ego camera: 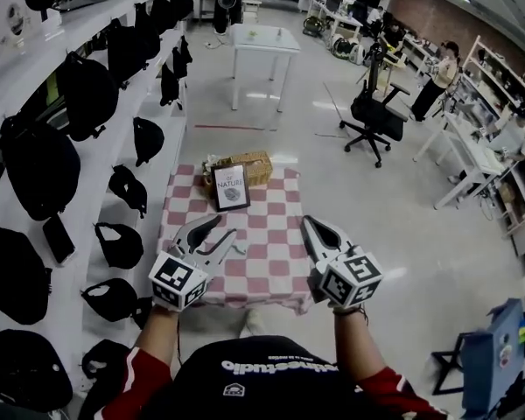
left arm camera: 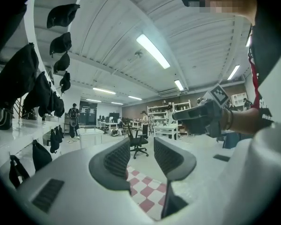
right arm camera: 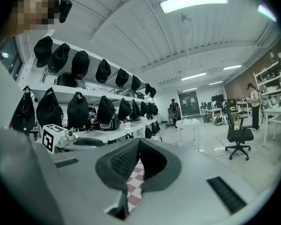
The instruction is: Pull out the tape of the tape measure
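Above the checked cloth (ego camera: 271, 265), in the head view, the left gripper (ego camera: 225, 227) holds its jaws apart with nothing in them, and the right gripper (ego camera: 310, 226) has its jaws together. A small pale object (ego camera: 239, 248) lies on the cloth just right of the left jaws' tips. It is too small to tell whether it is the tape measure. Beyond both jaws stand a frame (ego camera: 230, 186) and a basket (ego camera: 245, 166).

In the left gripper view, the jaws stand partly apart and empty, with the cloth below them and the right gripper off to their right.

In the right gripper view, the jaws meet tip to tip, holding nothing, with the cloth beneath.
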